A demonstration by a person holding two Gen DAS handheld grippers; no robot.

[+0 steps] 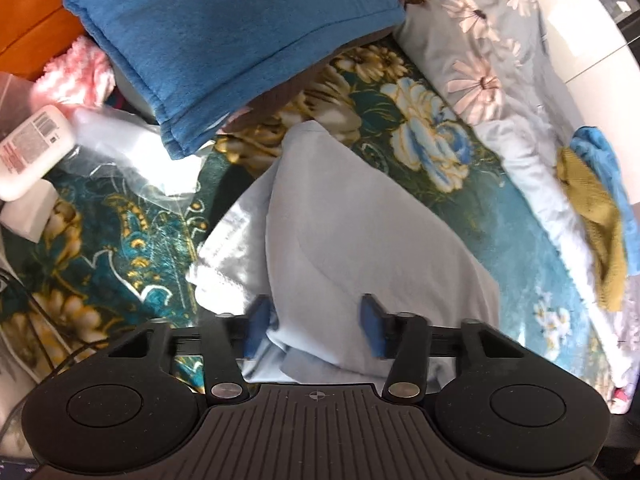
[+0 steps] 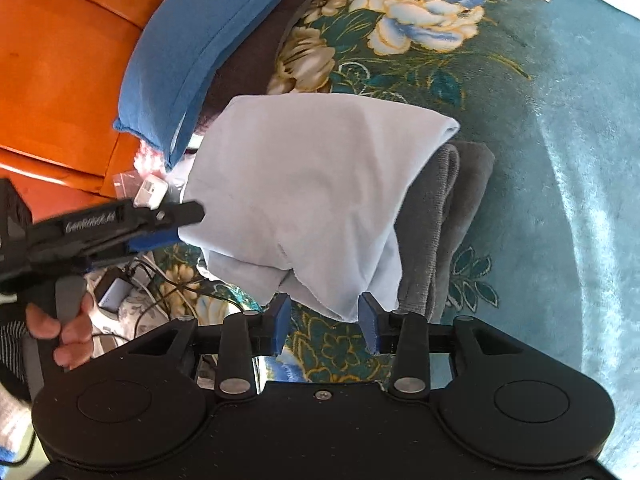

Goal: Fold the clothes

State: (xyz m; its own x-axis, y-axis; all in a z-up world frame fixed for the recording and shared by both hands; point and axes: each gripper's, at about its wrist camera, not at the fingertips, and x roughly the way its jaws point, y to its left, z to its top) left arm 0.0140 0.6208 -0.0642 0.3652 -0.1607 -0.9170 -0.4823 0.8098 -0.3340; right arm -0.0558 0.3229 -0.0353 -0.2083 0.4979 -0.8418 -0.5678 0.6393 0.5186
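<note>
A pale blue garment [image 1: 360, 220], folded into a thick bundle, rests on a teal floral blanket [image 1: 120, 240]. In the left wrist view my left gripper [image 1: 316, 320] has its blue pads on either side of the garment's near end, pinching the bunched cloth. The right wrist view shows the same garment [image 2: 304, 176] draped partly over a folded grey garment [image 2: 448, 216]. My right gripper [image 2: 325, 316] holds the garment's near hem between its pad tips. My left gripper [image 2: 186, 226] clamps the garment's left edge, with a person's hand [image 2: 60, 328] on its handle.
A blue pillow [image 1: 224, 36] lies behind the garment against an orange headboard [image 2: 60, 80]. A white bottle [image 1: 32, 148], plastic wrap and a pink fluffy cloth [image 1: 76, 72] sit at the left. A daisy quilt [image 1: 480, 60] and mustard and blue clothes [image 1: 592, 216] lie at the right. Cables [image 2: 160, 284] trail at the left.
</note>
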